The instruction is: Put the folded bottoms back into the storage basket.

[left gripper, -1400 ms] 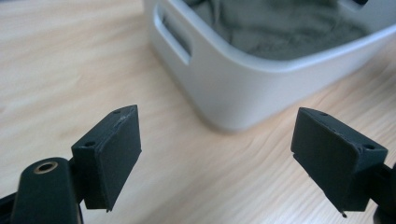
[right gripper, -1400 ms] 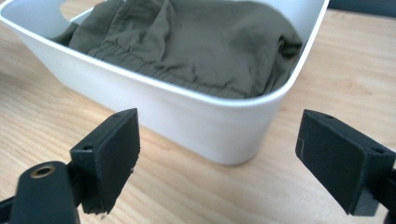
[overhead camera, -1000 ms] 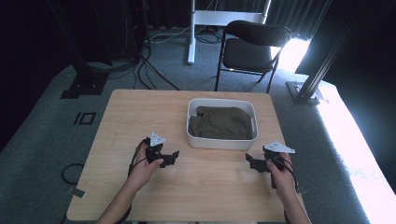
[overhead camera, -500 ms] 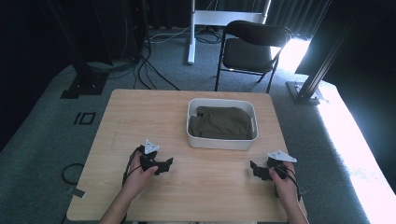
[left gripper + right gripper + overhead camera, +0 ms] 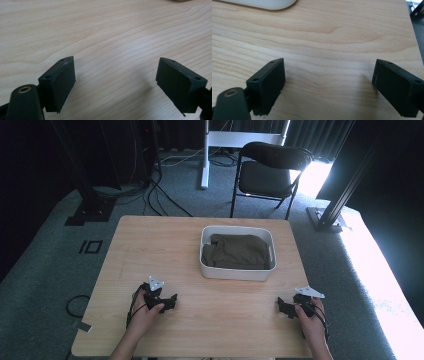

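1. Fingers of the left gripper stand wide apart, black blocky pads with nothing between them but bare wood grain; the right gripper reads the same, spread wide and empty.
2. Change since a second ago: both hands have drawn back toward the near edge of the light wooden table and dropped lower. Left gripper now sits at the near left, right gripper at the near right, well apart from each other.
3. Unchanged: the white rounded-rectangular plastic bin sits at the table's far centre with the folded olive-green cloth inside it, lying flat below the rim.
4. Judgement: the retreat puts both grippers away from the bin; this looks like a rest or start pose, with no reach for the cloth in hand.
5. Materials: table is a pale laminate with smooth printed grain; the bin is glossy, with soft corners; the cloth is matte, limp, softly creased; the jaw pads are hard, dull black.
6. Surroundings: black folding chair beyond the table, grey carpet with cables.
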`<action>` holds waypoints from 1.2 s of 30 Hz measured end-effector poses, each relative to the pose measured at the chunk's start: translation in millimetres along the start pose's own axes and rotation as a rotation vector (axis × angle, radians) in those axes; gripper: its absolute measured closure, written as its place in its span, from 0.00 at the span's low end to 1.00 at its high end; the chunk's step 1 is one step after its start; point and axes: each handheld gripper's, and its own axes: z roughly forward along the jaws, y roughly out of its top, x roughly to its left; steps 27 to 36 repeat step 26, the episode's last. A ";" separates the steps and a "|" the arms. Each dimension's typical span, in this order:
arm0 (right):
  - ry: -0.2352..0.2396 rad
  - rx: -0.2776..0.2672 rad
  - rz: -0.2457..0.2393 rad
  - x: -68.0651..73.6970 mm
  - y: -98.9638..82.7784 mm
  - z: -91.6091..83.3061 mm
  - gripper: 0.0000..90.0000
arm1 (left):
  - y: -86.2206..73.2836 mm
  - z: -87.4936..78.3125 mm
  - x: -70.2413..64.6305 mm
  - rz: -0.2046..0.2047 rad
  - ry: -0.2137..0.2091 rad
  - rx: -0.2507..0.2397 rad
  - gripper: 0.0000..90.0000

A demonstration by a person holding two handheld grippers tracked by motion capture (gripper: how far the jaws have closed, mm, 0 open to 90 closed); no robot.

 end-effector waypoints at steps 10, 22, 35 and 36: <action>0.006 0.005 0.017 -1.8 -0.6 -0.1 0.12 | -8.3 -0.4 6.0 -0.054 0.117 -0.023 0.19; 0.007 0.004 0.017 -1.5 -0.6 0.0 0.12 | -8.1 1.1 1.1 -0.119 0.178 -0.007 0.10; 0.010 0.004 0.015 -1.3 -0.6 0.1 0.12 | -7.6 2.5 0.4 -0.110 0.165 0.006 0.04; 0.010 0.004 0.015 -1.3 -0.6 0.1 0.12 | -7.6 2.5 0.4 -0.110 0.165 0.006 0.04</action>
